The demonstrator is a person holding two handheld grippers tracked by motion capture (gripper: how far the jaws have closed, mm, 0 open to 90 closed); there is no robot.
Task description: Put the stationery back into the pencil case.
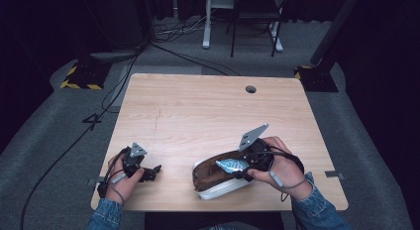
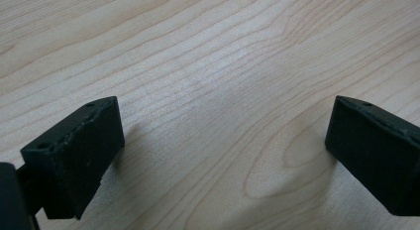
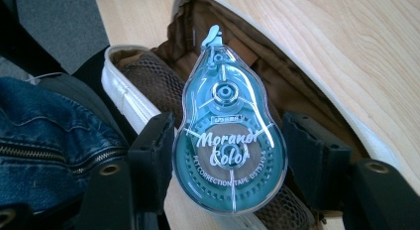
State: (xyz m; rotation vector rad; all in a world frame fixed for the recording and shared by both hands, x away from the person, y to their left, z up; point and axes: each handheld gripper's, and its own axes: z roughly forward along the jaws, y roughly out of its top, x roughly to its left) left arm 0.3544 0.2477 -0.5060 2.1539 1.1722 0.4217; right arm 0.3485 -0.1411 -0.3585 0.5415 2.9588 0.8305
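High view: the wooden counter (image 1: 198, 106) carries a white pencil case (image 1: 218, 178) with a brown lining, lying open near the front edge. The right claw (image 1: 236, 166) holds a teal correction tape dispenser (image 1: 232, 165) directly over the case opening. The left claw (image 1: 154, 170) rests on the counter well apart from the case, with bare wood between them. A cable hole (image 1: 251, 89) sits near the far edge; beyond the counter, cables (image 1: 124, 76) cross the grey floor. Left gripper view: the left claw (image 2: 223, 150) is released, jaws wide apart, bare counter (image 2: 213, 66) between them. Right gripper view: the right claw (image 3: 230, 155) is clenched on the correction tape dispenser (image 3: 228, 141), labelled "Morandi Color", its tip pointing into the pencil case (image 3: 163, 86). A denim sleeve (image 3: 49, 136) lies at the left.
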